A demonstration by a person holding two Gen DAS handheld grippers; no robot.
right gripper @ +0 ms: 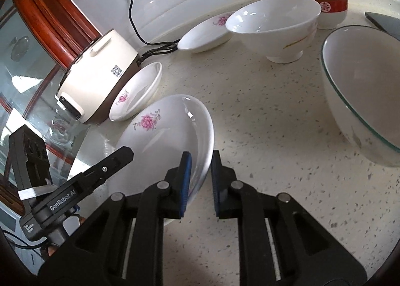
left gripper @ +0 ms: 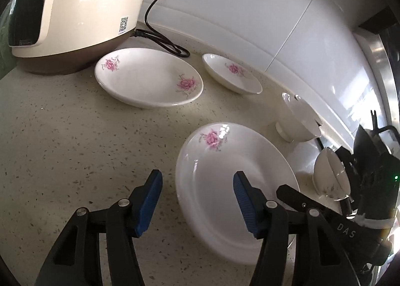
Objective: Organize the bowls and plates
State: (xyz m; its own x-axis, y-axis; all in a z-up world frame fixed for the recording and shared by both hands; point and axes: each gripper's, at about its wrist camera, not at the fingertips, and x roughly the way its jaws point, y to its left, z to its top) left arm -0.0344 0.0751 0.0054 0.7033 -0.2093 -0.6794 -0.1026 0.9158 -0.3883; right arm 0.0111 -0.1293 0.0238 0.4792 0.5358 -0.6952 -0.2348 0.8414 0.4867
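While the right gripper (right gripper: 200, 173) pinches the near white pink-flowered plate's (right gripper: 165, 133) rim, the half-open, empty left gripper (left gripper: 197, 201) straddles its left edge; lifting toward another plate likely follows.

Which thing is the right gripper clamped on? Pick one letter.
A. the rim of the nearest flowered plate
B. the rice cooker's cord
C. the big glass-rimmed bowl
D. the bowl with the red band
A: in the right wrist view the right gripper has its blue pads either side of the near edge of the flowered plate, while the red-banded bowl and the large bowl stand apart from it.
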